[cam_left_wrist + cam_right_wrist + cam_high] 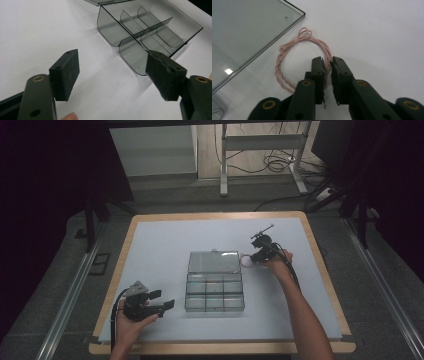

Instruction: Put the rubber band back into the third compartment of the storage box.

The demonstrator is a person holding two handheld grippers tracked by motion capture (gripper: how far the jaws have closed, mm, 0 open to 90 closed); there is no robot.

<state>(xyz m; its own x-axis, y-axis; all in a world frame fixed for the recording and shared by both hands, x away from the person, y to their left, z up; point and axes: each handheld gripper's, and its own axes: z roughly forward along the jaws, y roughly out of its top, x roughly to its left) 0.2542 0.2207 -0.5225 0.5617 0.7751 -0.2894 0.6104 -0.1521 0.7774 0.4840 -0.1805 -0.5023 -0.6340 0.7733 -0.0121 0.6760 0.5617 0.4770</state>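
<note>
Pink cord loop (pixel 303 58): pinched between right gripper (pixel 327 62) jaws, pickup step; next, lift toward compartment box (pixel 214 295); left gripper (pixel 112 72) wide, idle

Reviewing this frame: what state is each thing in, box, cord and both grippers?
Clear compartment box: open, compartments look empty.
Box lid: folded back flat on the table.
Pink cord loop: coiled, knotted, lying beside the lid.
Right gripper: shut on the cord.
Left gripper: open, holding nothing.

Overhead forward-down; two close tool-mounted views.
</note>
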